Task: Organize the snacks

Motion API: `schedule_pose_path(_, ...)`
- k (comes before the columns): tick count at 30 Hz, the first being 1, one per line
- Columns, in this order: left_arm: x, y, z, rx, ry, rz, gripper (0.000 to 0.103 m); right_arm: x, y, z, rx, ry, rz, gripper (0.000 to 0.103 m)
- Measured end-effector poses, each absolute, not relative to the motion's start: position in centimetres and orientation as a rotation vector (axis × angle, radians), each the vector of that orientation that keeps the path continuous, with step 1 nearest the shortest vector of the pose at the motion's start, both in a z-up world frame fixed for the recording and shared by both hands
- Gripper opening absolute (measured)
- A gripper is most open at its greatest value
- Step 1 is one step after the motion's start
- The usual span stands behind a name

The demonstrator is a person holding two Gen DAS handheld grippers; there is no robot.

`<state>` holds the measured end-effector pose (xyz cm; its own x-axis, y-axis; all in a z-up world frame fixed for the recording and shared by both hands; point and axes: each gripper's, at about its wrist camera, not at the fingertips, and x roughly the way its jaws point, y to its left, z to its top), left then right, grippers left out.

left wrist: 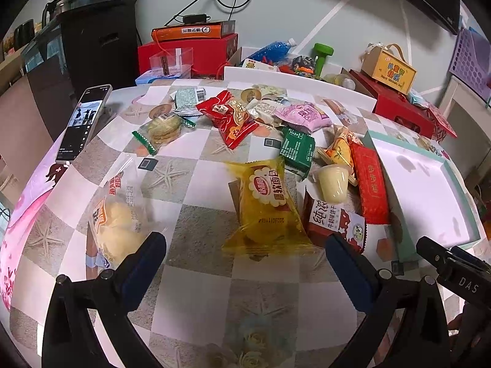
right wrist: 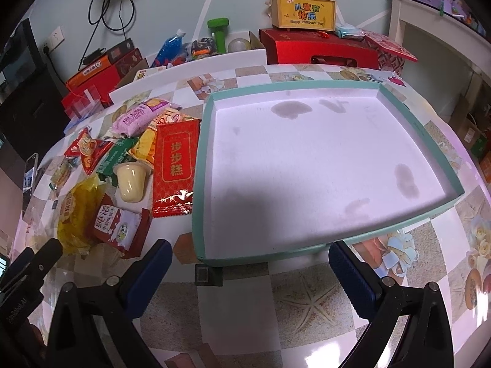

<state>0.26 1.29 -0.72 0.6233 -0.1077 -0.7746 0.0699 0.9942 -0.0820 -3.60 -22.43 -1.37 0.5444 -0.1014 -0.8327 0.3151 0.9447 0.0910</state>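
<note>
Left gripper [left wrist: 245, 254] open above yellow bread packet [left wrist: 267, 202], right gripper [right wrist: 250, 260] open before shallow teal tray [right wrist: 202, 153], snack pile left of tray, phone [left wrist: 83, 122] at table [left wrist: 199, 291] edge.

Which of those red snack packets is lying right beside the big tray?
The long red packet with gold lettering, lying along the tray's left wall; the other red packets sit farther left.

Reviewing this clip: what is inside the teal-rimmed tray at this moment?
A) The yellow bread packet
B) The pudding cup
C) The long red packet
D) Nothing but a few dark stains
D: the tray holds only stains on its white floor, while the yellow bread packet, pudding cup and long red packet all lie on the table left of it.
</note>
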Motion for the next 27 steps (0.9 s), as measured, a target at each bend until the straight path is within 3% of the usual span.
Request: schedule_pose_path(27, 0.58, 1.79, -1.33, -0.047, 0.924, -0.097, 0.103, -3.46, -22.44, -1.77, 0.233, 0.998, -0.26, 0.103)
